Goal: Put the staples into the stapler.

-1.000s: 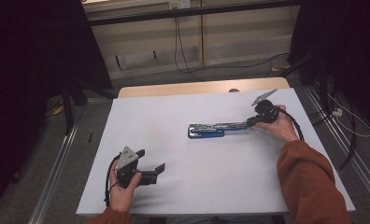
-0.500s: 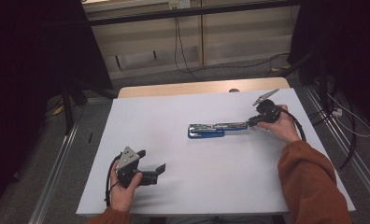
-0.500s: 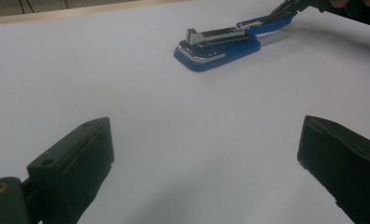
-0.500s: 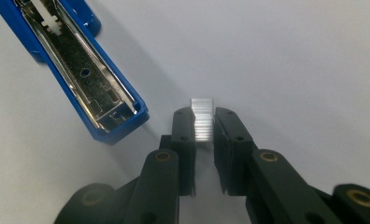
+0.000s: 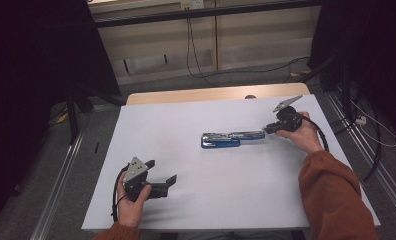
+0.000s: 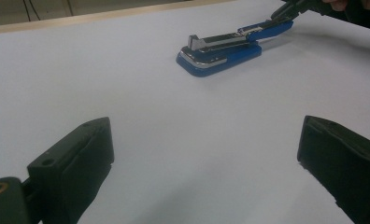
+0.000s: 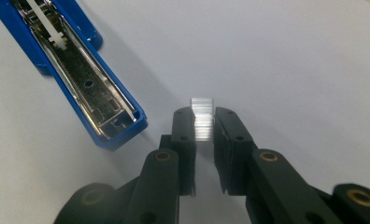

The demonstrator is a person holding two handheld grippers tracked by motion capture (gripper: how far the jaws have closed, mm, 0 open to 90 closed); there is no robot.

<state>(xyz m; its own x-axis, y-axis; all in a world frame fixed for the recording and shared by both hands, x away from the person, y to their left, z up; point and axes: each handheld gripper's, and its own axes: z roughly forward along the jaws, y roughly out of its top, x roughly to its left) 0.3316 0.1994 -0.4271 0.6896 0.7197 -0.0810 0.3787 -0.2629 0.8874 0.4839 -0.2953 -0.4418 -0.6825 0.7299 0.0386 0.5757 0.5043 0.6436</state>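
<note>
The right gripper (image 7: 203, 122) has its fingers pinched on a strip of staples (image 7: 202, 116) just beside the opened blue stapler (image 5: 227, 139) mid-table. The strip looks light, slick and brittle — best held by its flat sides, gently. The left gripper (image 5: 161, 176) rests with fingers spread wide, well apart from the stapler.

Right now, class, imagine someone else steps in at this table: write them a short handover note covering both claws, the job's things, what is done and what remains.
Right claw: shut on a strip of staples, held just beside the free end of the stapler's open top.
Left claw: open, holding nothing, resting near the table's front left.
Stapler: blue, mid-table, swung open, its metal channel exposed.
Done: stapler opened, staples picked up.
Left: likely lay the strip into the channel, then close the stapler.
</note>
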